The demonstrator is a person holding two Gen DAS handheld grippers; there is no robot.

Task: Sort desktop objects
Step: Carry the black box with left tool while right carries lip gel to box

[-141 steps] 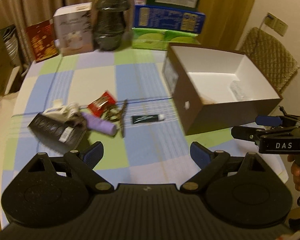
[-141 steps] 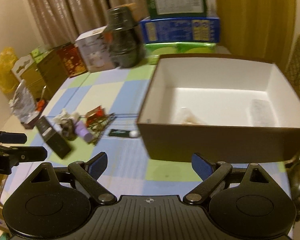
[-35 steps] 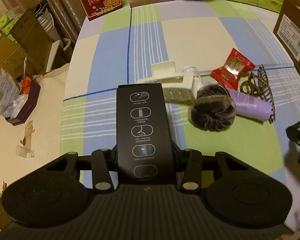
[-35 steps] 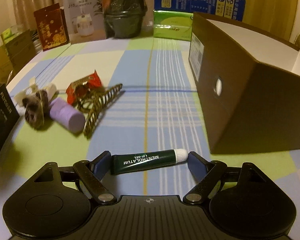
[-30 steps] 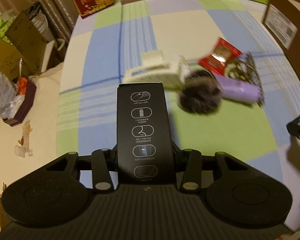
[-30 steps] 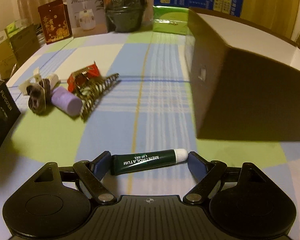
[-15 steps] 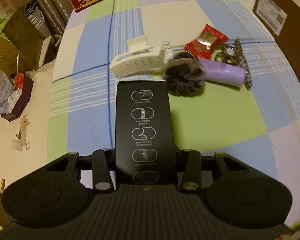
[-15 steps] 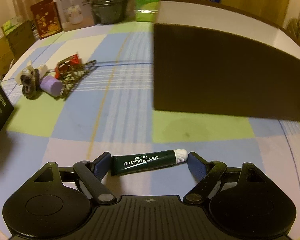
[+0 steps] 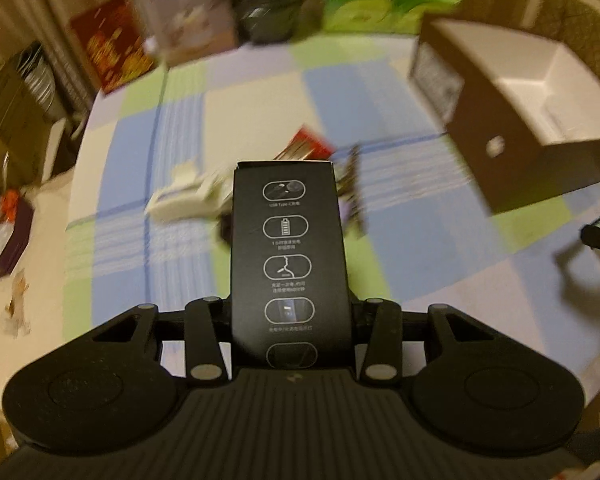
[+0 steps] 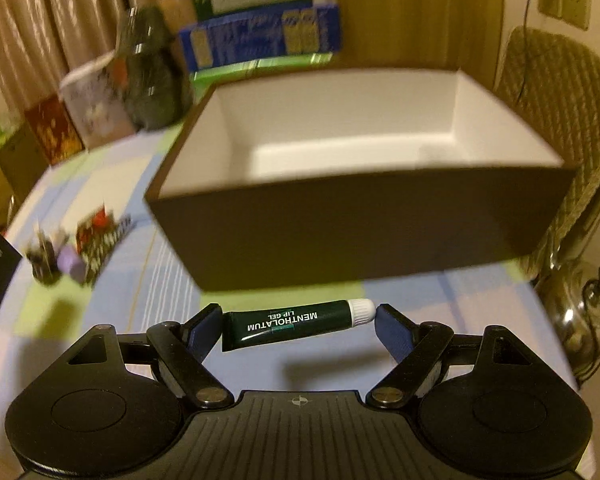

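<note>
My left gripper (image 9: 288,312) is shut on a long black box (image 9: 286,256) printed with white icons, held above the checked tablecloth. Behind it lie a cream hair clip (image 9: 184,200), a red sachet (image 9: 304,148) and a bronze claw clip (image 9: 354,196), all blurred. My right gripper (image 10: 298,322) is shut end to end on a dark green lip gel tube (image 10: 288,324) with a white cap, lifted clear of the cloth. Just beyond the tube stands the brown cardboard box (image 10: 360,224), open at the top, white inside. That same box (image 9: 512,152) shows at the right of the left wrist view.
Cartons, a dark jar (image 10: 152,72) and green tissue packs (image 9: 380,12) line the table's far edge. The small pile (image 10: 80,252) of a purple tube, clip and sachet sits left of the brown box. A quilted chair (image 10: 560,92) and a metal kettle (image 10: 572,304) stand at the right.
Both grippers rose with their loads. The right one swung toward the brown box, whose white inside now shows. The left view tilted up; the pile slid behind the black box.
</note>
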